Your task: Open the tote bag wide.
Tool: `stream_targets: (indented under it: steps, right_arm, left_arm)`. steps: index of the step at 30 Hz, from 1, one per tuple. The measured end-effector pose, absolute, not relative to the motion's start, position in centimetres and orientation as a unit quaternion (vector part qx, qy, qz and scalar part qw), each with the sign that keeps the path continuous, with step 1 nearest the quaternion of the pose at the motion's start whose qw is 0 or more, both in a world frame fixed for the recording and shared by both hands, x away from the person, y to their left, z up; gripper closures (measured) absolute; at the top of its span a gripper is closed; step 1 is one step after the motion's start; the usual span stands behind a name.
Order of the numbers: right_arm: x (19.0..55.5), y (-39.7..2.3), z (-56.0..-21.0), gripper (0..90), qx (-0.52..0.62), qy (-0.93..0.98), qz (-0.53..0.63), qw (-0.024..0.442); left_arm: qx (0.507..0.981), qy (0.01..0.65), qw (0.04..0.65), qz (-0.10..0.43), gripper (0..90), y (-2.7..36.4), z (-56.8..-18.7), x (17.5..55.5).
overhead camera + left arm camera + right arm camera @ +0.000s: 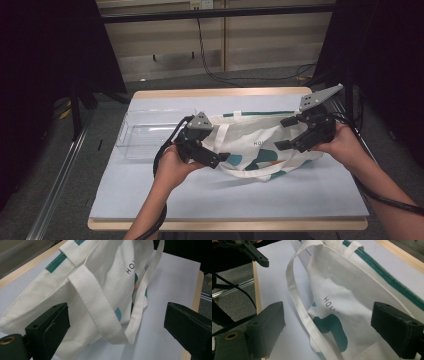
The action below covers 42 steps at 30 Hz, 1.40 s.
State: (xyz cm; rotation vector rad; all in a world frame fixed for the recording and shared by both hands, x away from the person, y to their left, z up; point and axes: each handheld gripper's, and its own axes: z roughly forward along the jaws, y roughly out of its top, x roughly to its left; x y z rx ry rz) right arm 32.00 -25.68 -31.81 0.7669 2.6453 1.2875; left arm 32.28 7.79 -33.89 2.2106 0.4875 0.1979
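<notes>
A white canvas tote bag (252,142) with teal print and teal trim lies flat in the middle of the table, its handles (260,175) looping toward the near side. My left gripper (212,147) hovers at the bag's left end, open. In the left gripper view the bag (110,267) and one handle strap (97,305) lie between and beyond the spread jaws of the left gripper (117,327), untouched. My right gripper (284,133) is at the bag's right end, also open. In the right gripper view the bag (352,285) lies between the wide jaws of the right gripper (332,327).
A clear plastic tray (145,135) sits on the light blue mat (225,200) to the left of the bag. The wooden table edge (225,224) runs along the front. Cables (215,70) lie on the floor behind the table.
</notes>
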Motion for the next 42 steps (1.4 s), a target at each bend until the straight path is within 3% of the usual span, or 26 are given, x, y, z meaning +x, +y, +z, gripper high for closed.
stream_targets:
  steps: [42]
  right_arm:
    - [36.6,-26.6,-29.9,11.2,0.275,0.863,0.419,0.062]
  left_arm:
    - [0.885,0.182,0.424,0.061,9.6,4.7,-32.5,36.0]
